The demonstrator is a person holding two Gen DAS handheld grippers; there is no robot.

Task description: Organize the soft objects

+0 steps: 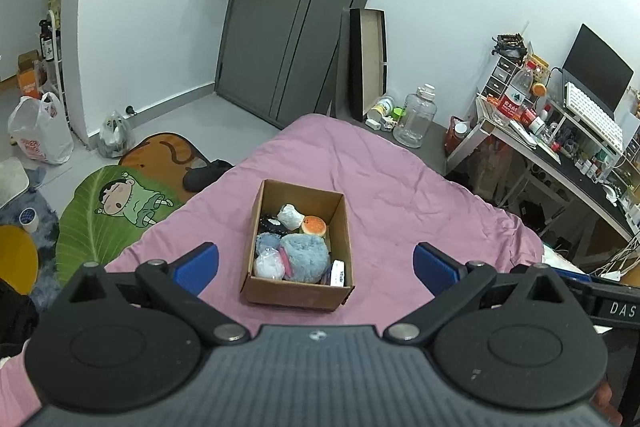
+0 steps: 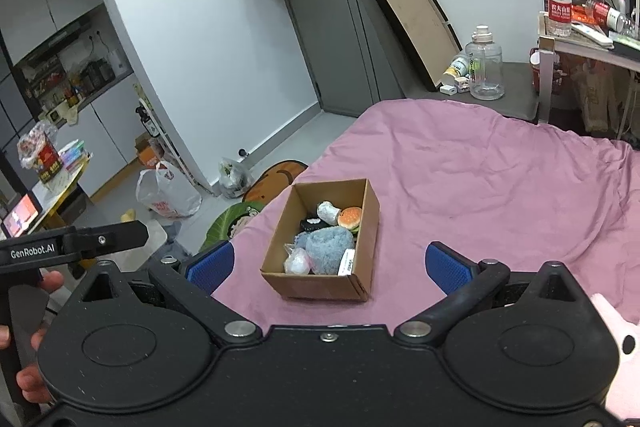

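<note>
A brown cardboard box [image 1: 334,301] [image 2: 370,223] sits on the pink bedspread [image 1: 400,195] [image 2: 500,187]. Inside it lie a fluffy blue plush [image 1: 306,257] [image 2: 330,251], a burger-shaped toy [image 1: 314,225] [image 2: 350,217], a grey-white plush [image 1: 291,215] [image 2: 328,211], a black item [image 2: 312,224] and a pale bagged item [image 1: 269,264] [image 2: 298,262]. My left gripper [image 1: 316,265] hangs open above the box, empty. My right gripper [image 2: 328,265] is open too, empty, above the box's near edge. A pink plush [image 2: 618,359] shows at the right edge.
A cartoon floor mat [image 1: 116,211] and plastic bags [image 1: 38,133] lie left of the bed. A cluttered desk [image 1: 560,147] with a monitor stands to the right. A clear jug [image 1: 416,117] and a grey door [image 1: 296,27] are beyond the bed. A hand [image 2: 28,379] holds the left gripper's handle.
</note>
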